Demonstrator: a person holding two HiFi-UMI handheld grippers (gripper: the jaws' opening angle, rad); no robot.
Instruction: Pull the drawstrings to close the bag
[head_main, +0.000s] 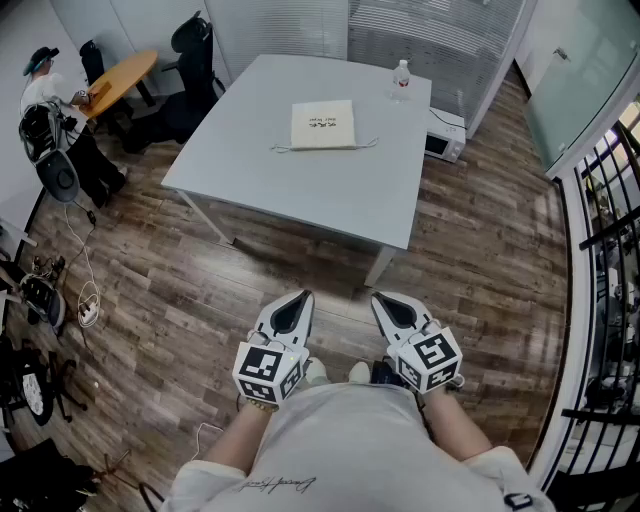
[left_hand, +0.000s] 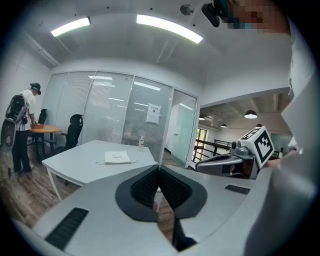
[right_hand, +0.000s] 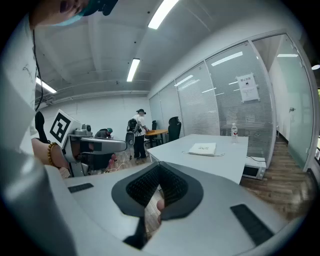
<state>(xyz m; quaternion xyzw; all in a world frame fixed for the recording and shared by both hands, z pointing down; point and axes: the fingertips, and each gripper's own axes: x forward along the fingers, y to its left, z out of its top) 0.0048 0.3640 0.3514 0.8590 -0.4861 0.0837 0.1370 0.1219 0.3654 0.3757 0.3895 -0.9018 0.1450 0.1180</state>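
A flat cream drawstring bag (head_main: 323, 125) lies on the white table (head_main: 300, 190), its strings trailing off both lower corners. It also shows small in the left gripper view as the bag (left_hand: 117, 158) and in the right gripper view as the bag (right_hand: 203, 149). Both grippers hang close to the person's body, well short of the table. My left gripper (head_main: 301, 297) is shut with its tips together and nothing in it. My right gripper (head_main: 381, 298) is also shut and empty.
A water bottle (head_main: 401, 79) stands near the table's far right corner. A microwave (head_main: 444, 135) sits on the wood floor beside the table. At the far left a person (head_main: 50, 100) stands by a round wooden table (head_main: 120, 80) with office chairs. A black railing (head_main: 605, 260) runs along the right.
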